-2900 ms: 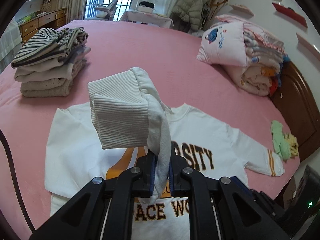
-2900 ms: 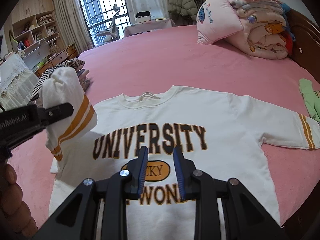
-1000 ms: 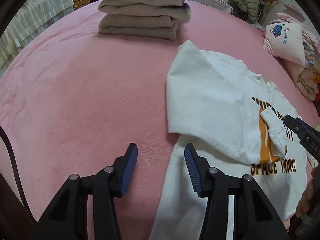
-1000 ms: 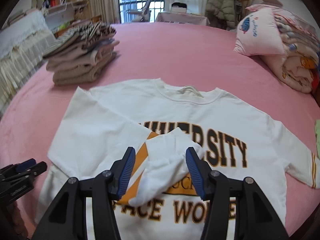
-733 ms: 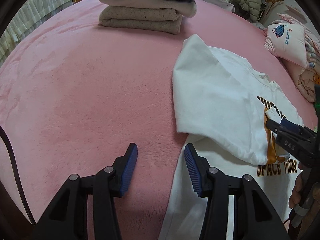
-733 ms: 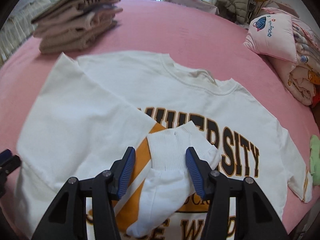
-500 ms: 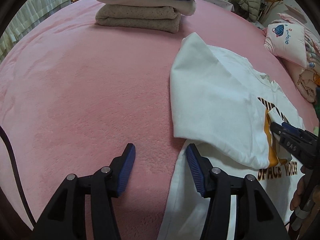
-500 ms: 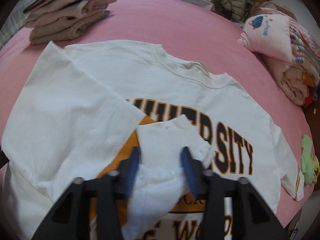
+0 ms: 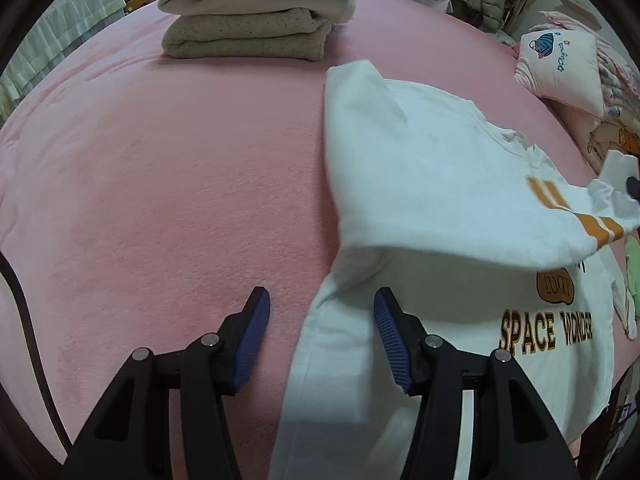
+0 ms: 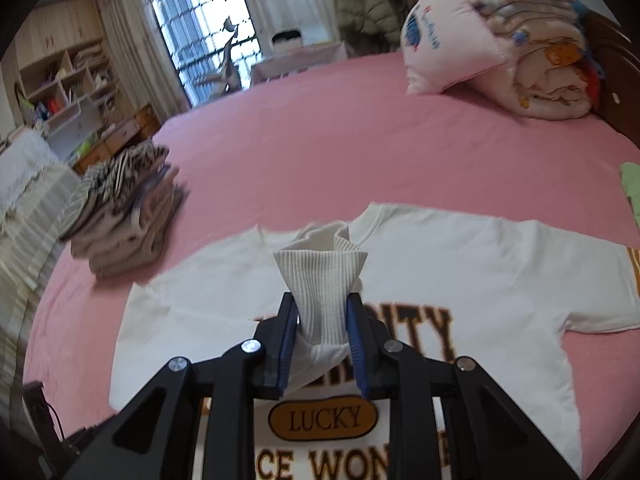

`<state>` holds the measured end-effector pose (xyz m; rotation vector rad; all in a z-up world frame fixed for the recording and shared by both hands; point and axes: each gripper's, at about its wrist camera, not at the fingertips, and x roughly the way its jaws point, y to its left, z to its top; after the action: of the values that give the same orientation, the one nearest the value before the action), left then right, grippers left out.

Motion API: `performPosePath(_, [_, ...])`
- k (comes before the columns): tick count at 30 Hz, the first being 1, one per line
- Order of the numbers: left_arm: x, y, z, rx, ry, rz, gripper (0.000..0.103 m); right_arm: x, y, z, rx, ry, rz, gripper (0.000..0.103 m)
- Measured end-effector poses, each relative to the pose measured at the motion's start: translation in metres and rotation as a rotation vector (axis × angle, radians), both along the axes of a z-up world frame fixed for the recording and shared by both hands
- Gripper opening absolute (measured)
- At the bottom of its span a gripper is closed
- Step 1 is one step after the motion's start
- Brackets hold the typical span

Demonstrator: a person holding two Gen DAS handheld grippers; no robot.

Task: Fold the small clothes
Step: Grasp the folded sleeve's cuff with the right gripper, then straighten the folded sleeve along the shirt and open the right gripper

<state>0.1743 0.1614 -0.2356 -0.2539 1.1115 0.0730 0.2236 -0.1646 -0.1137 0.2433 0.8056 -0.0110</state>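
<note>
A white sweatshirt (image 9: pixel 420 176) with brown "UNIVERSITY" and "SPACE WONDER" lettering lies face up on the pink bed; it also shows in the right wrist view (image 10: pixel 480 264). My right gripper (image 10: pixel 322 320) is shut on the ribbed cuff (image 10: pixel 322 276) of its left sleeve and holds it up over the chest. In the left wrist view that sleeve (image 9: pixel 440 200) hangs lifted across the body, orange stripes near the cuff. My left gripper (image 9: pixel 320 320) is open, low over the shirt's bottom left side edge (image 9: pixel 320 340), which lies between its jaws.
A stack of folded beige and striped clothes (image 9: pixel 256 20) sits at the far left of the bed (image 10: pixel 120 216). A pink pillow and folded quilts (image 10: pixel 500 40) lie at the far right. A green garment (image 10: pixel 632 188) lies at the right edge.
My right gripper closed on the sleeve cuff and lifted it up off the chest. My left gripper moved right, so the shirt's side edge now lies between its jaws.
</note>
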Motion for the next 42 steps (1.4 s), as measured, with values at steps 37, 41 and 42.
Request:
performPosePath(37, [0.027, 0.021, 0.001, -0.088, -0.08, 0.197, 0.042, -0.021, -0.104, -0.111, 0.185, 0.271, -0.182, 0.039])
performPosePath(41, [0.019, 0.02, 0.005, -0.077, -0.101, 0.213, 0.042, -0.018, -0.095, -0.11, 0.095, 0.269, -0.168, 0.019])
performPosePath(42, [0.017, 0.021, 0.004, -0.072, -0.102, 0.215, 0.043, -0.02, -0.096, -0.108, 0.09, 0.258, -0.171, 0.016])
